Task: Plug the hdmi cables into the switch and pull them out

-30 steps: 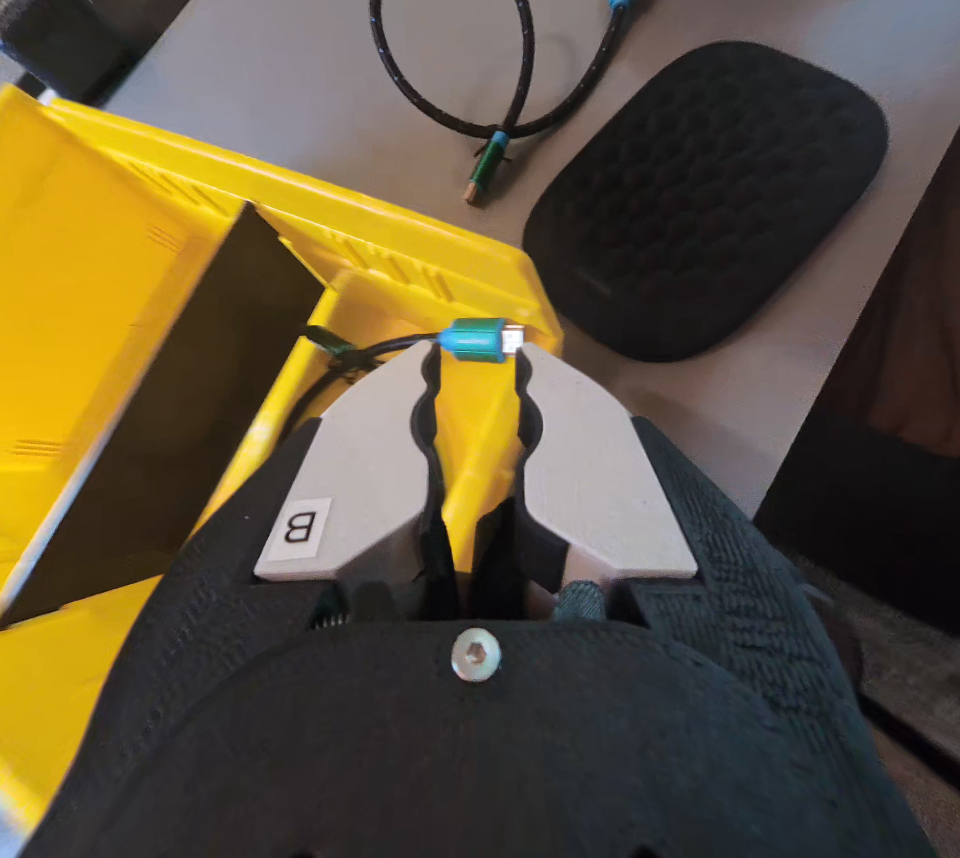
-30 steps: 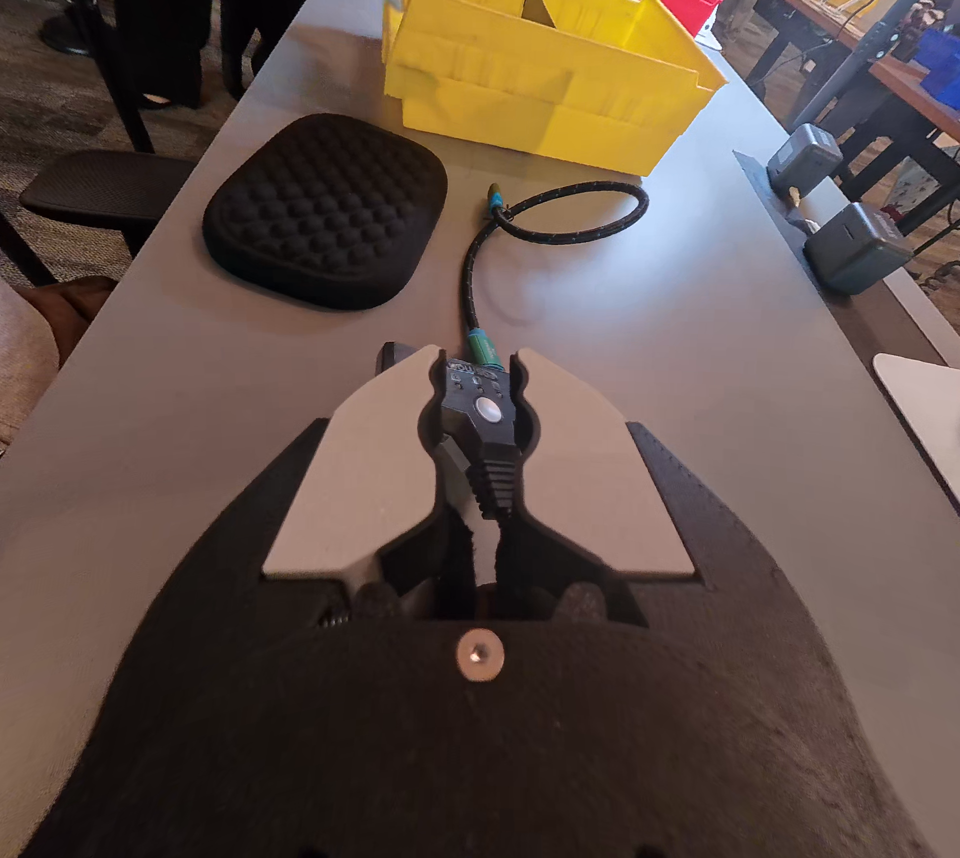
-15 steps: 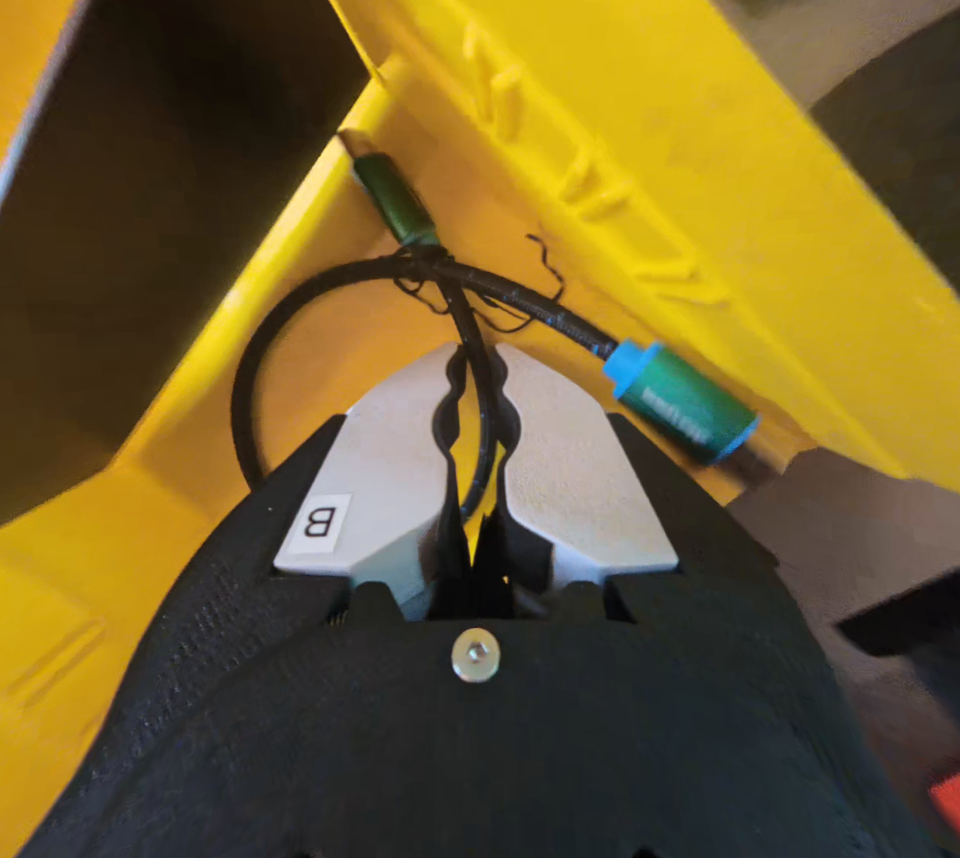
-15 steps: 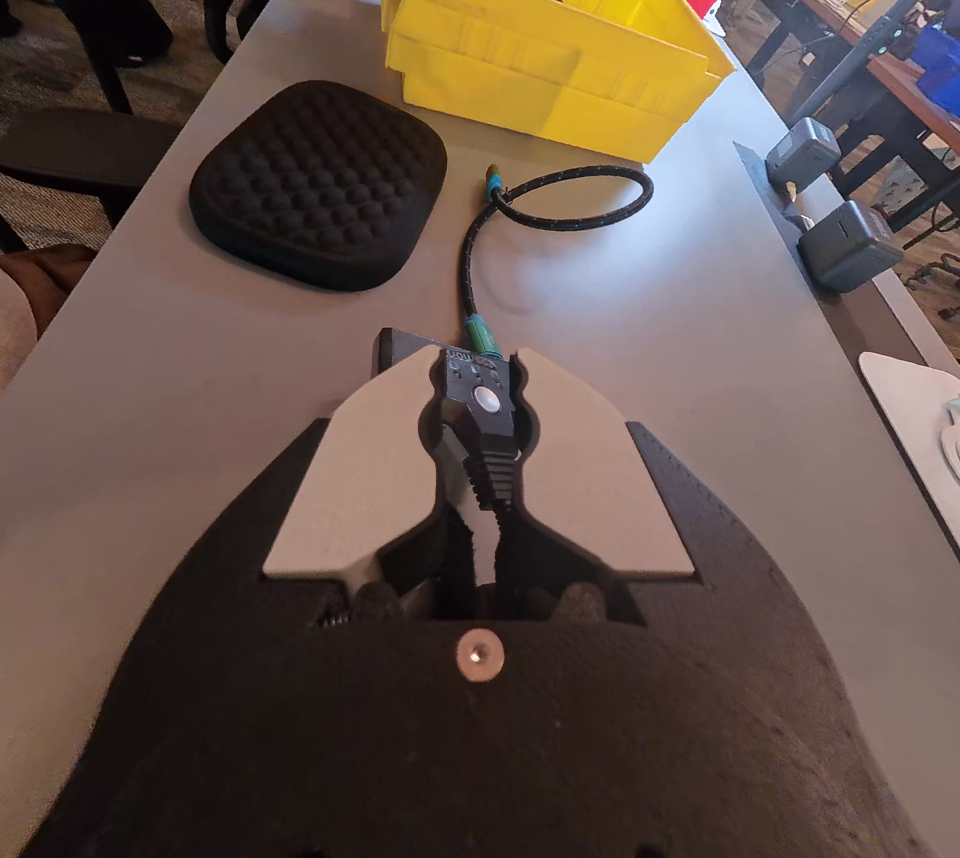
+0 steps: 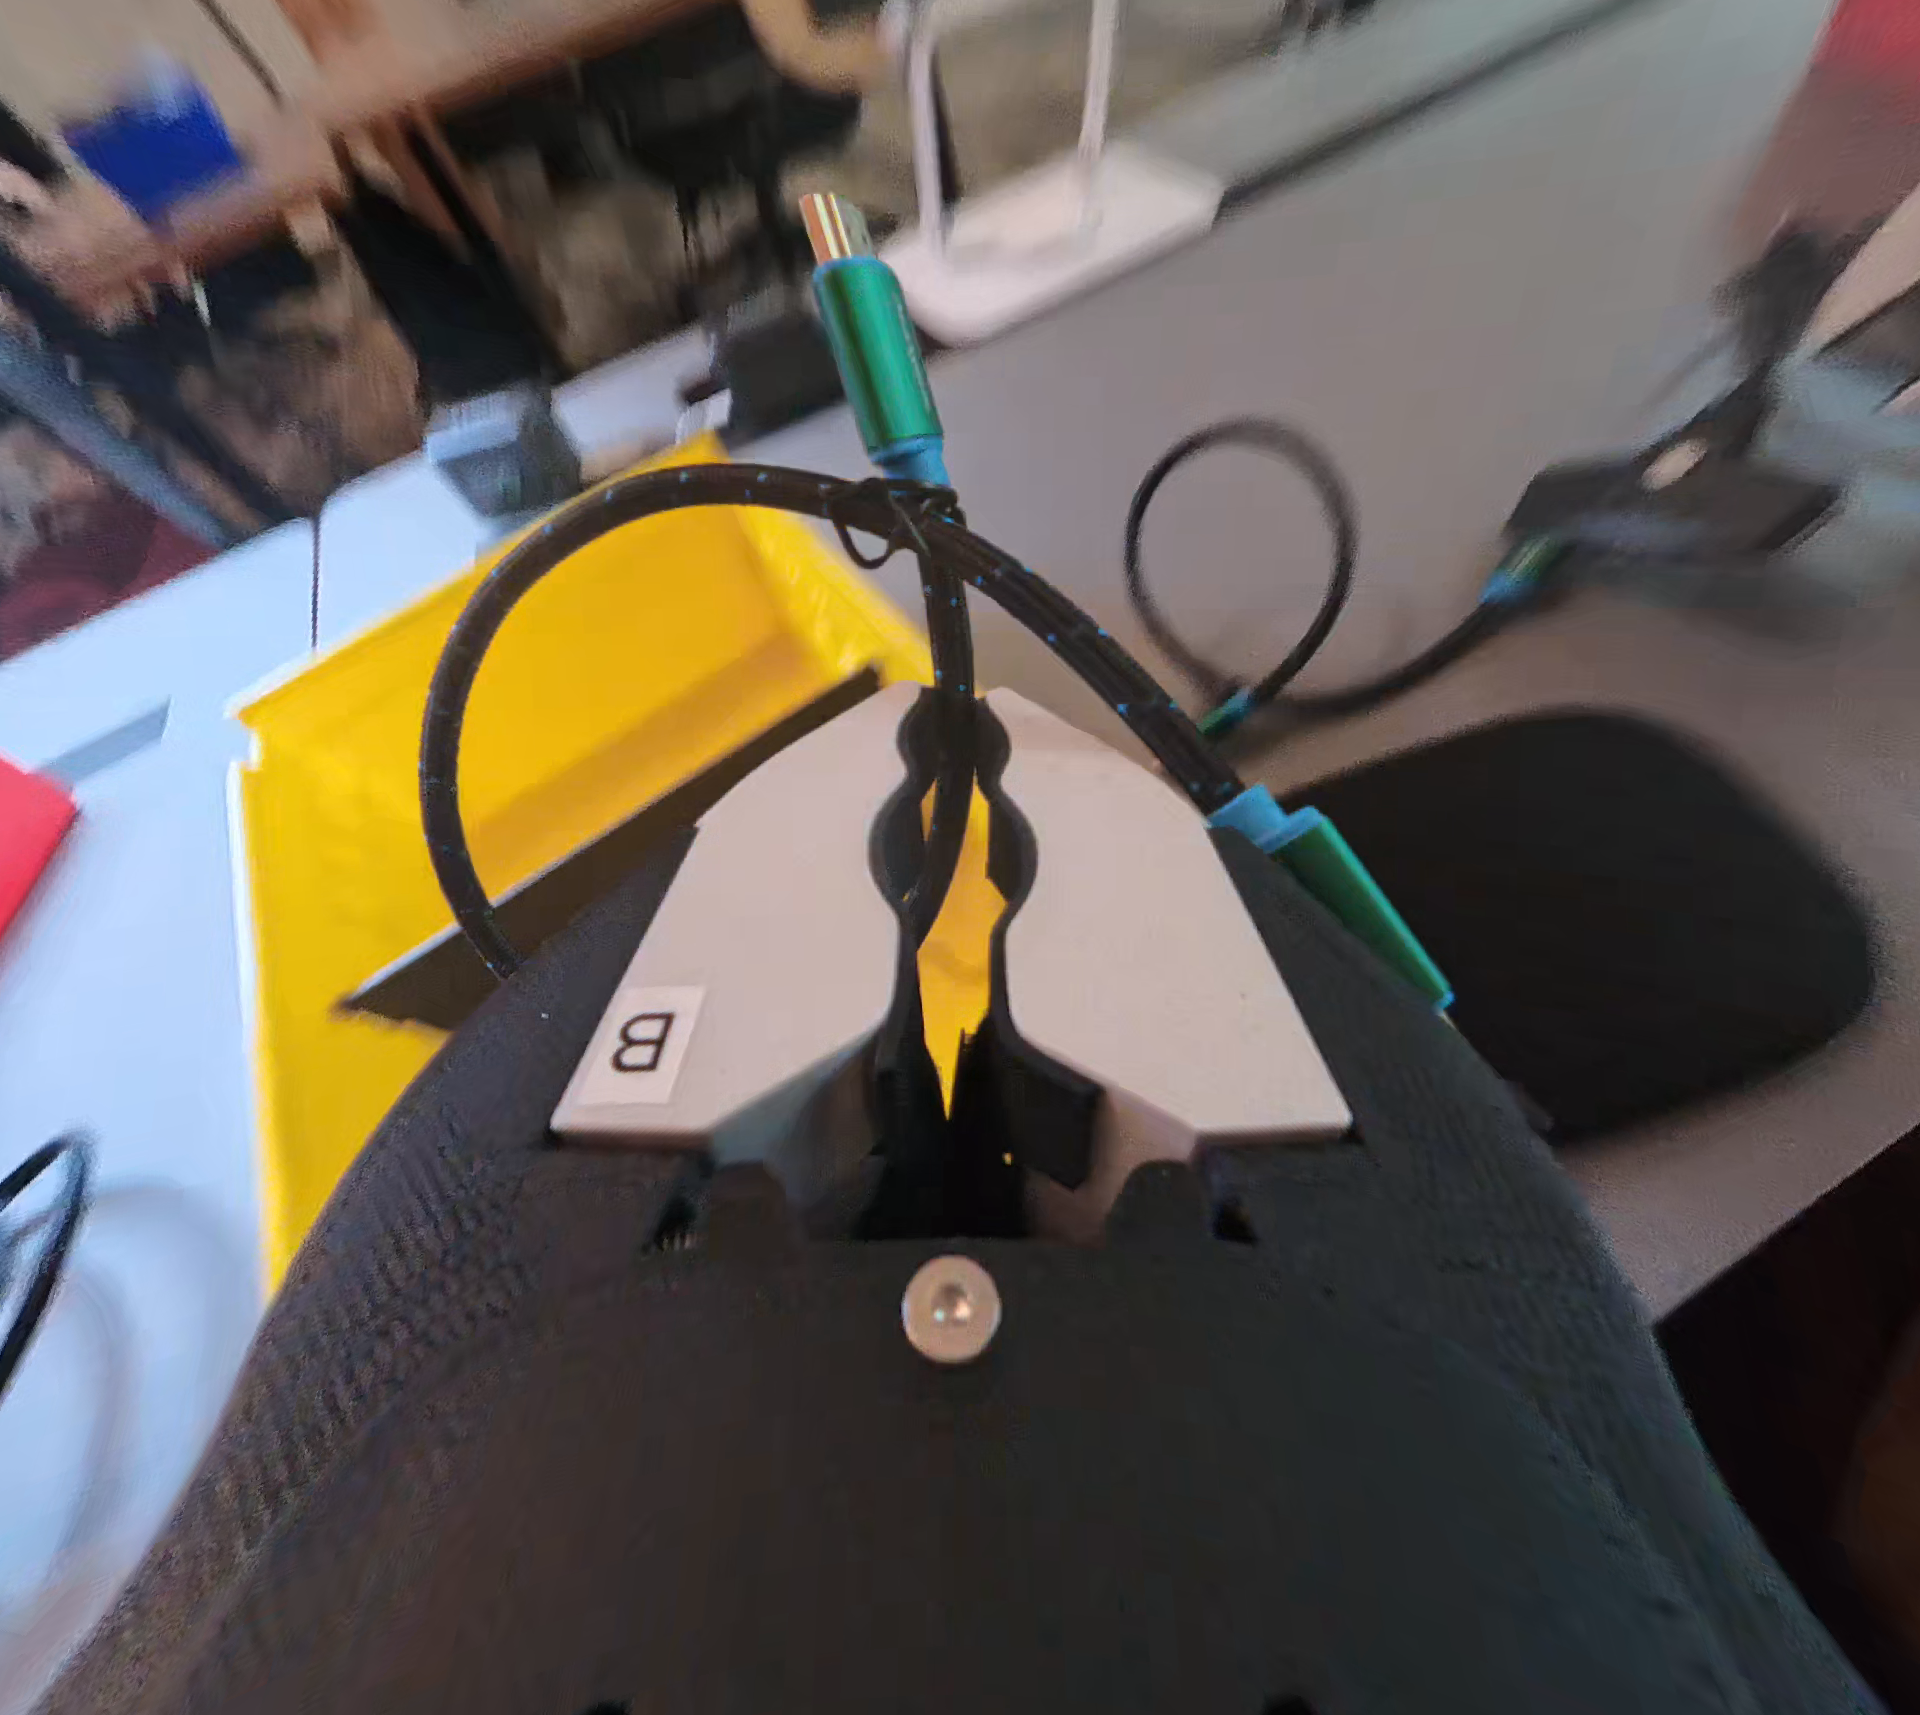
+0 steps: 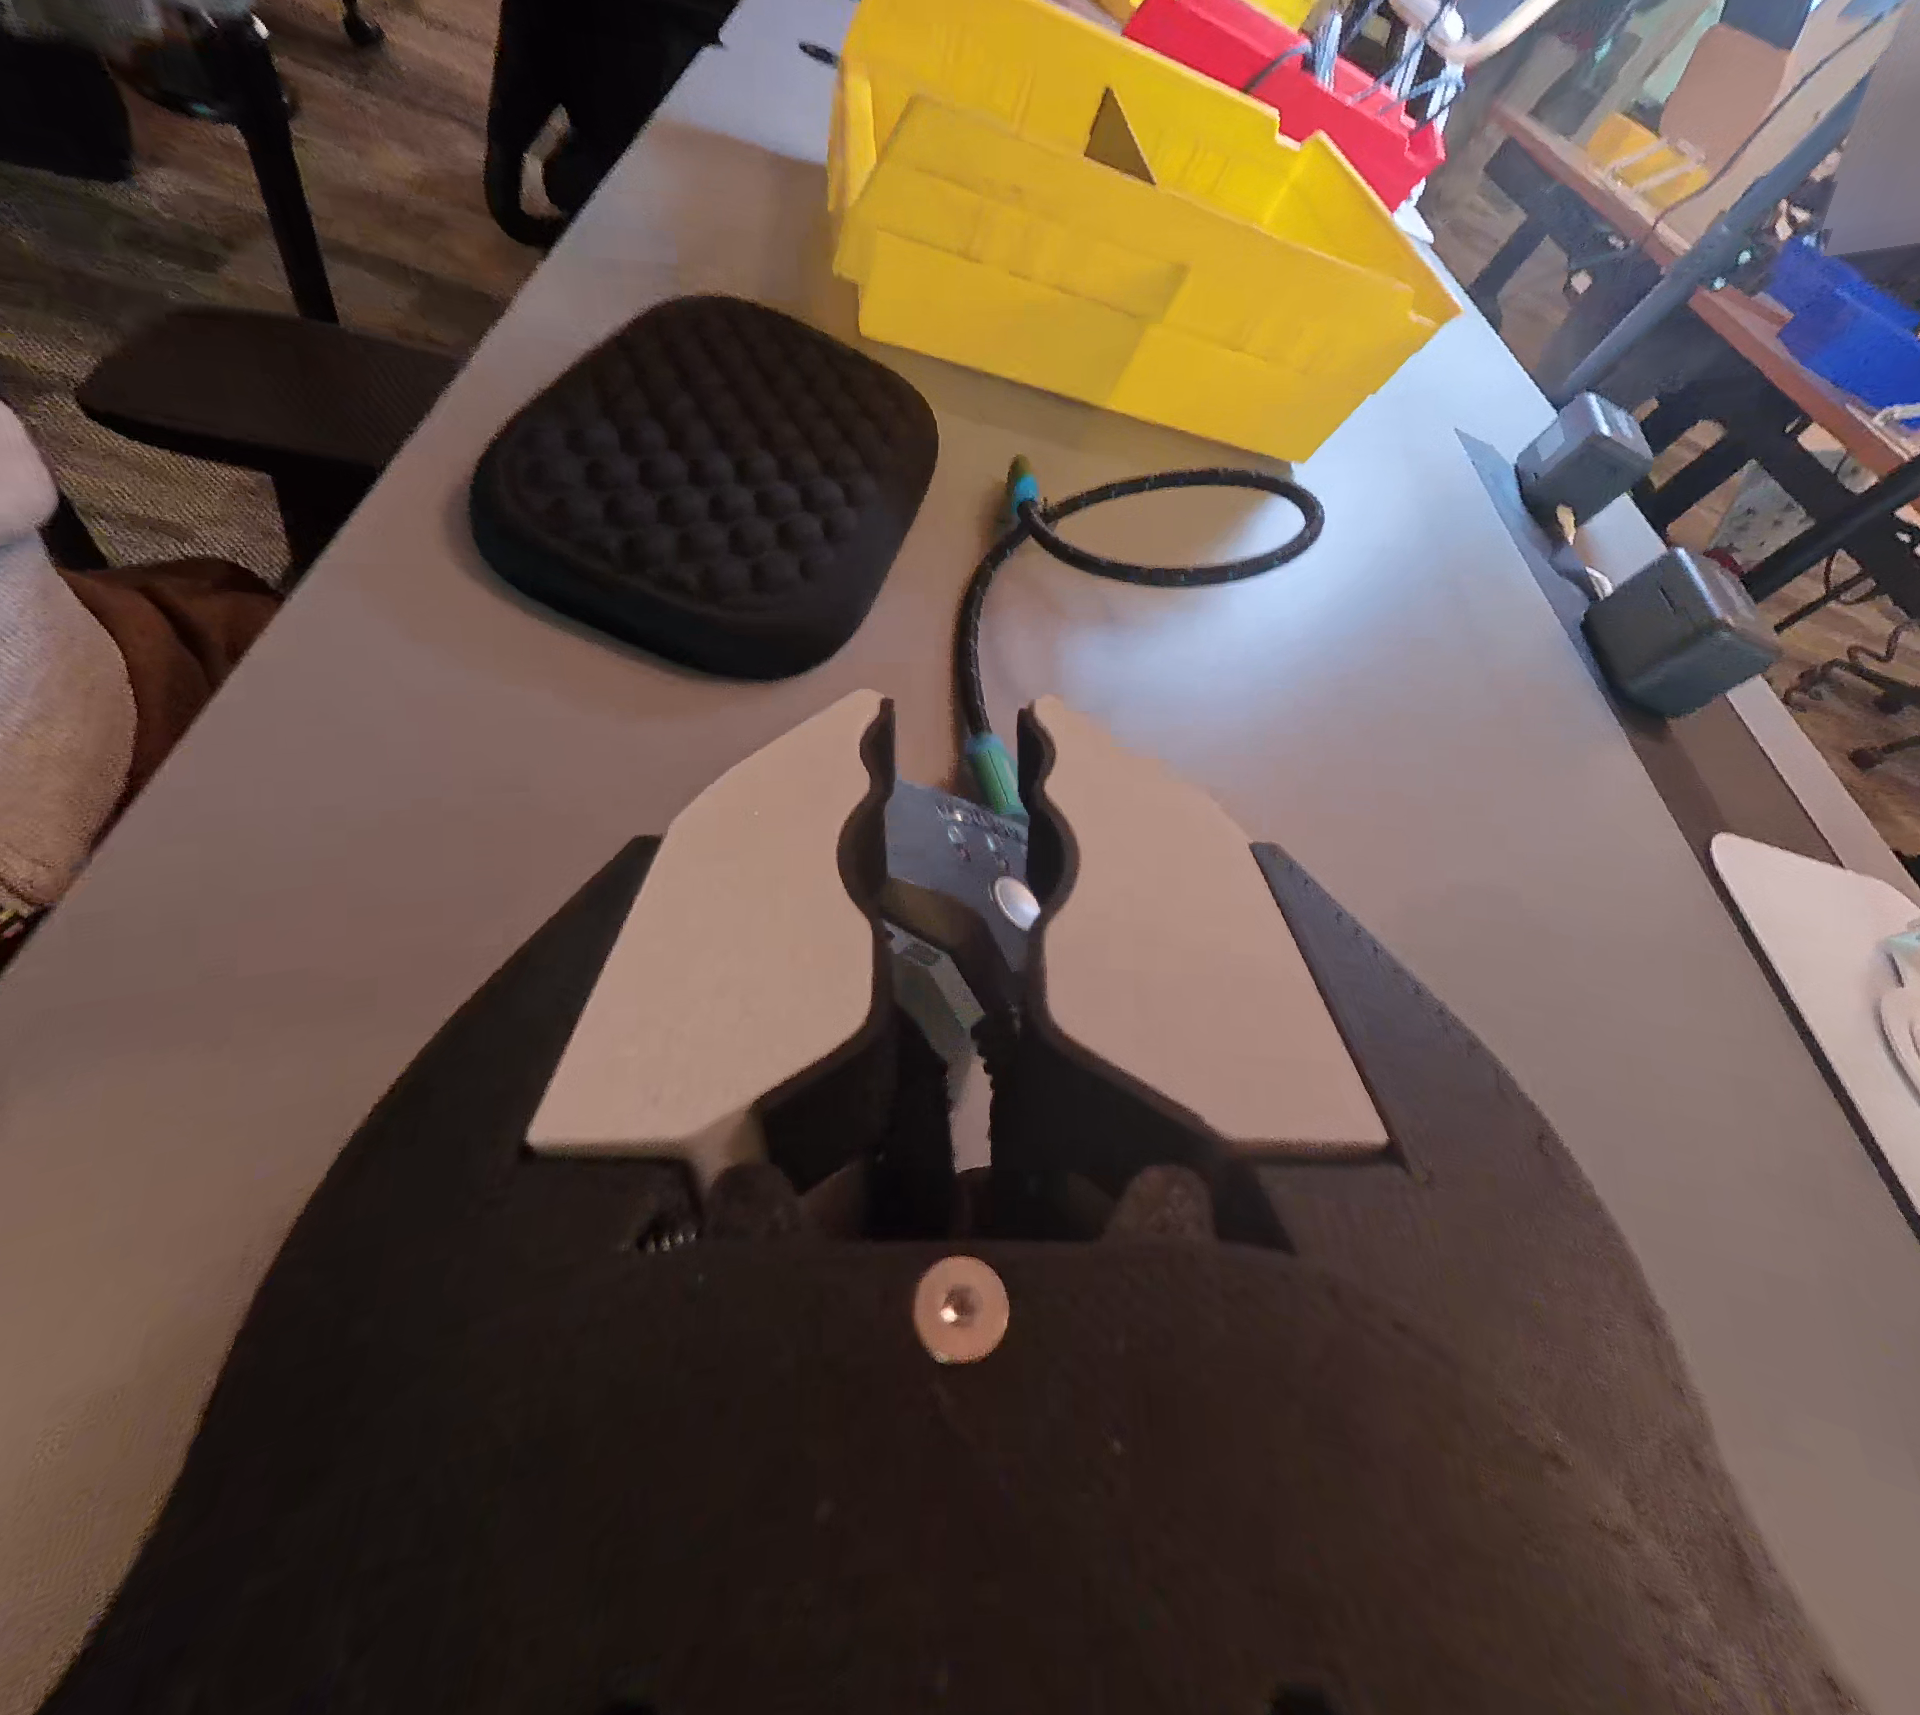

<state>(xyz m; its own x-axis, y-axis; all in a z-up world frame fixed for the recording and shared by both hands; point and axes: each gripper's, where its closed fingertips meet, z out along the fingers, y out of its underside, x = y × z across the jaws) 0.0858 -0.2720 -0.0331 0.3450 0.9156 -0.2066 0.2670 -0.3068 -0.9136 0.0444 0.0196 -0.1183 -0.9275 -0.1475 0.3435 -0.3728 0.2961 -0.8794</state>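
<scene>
A looped, braided black HDMI cable [image 5: 951, 626] is gripped by the left claw [image 5: 951, 709], whose two grey fingers are closed almost together on the cord. The loop is held in the air above the yellow bin [image 5: 582, 678]. One green plug [image 5: 878, 346] is pointed upward with its metal tip bare, and the other green plug [image 5: 1351, 896] is hung down past the right finger, in front of the black textured pad [image 5: 1610, 917].

The dark switch [image 6: 961, 876] is clamped between the fingers of the right claw [image 6: 956, 720], which are parted only by the width of its body. It is held low over the grey counter [image 6: 1299, 782]; whether it touches the surface cannot be told. A second HDMI cable [image 6: 1143, 543] is plugged into the front of the switch by its green connector [image 6: 992, 772]. Its cord is curled on the counter, and its free plug [image 6: 1020, 486] is laid between the pad and the yellow bin.
</scene>
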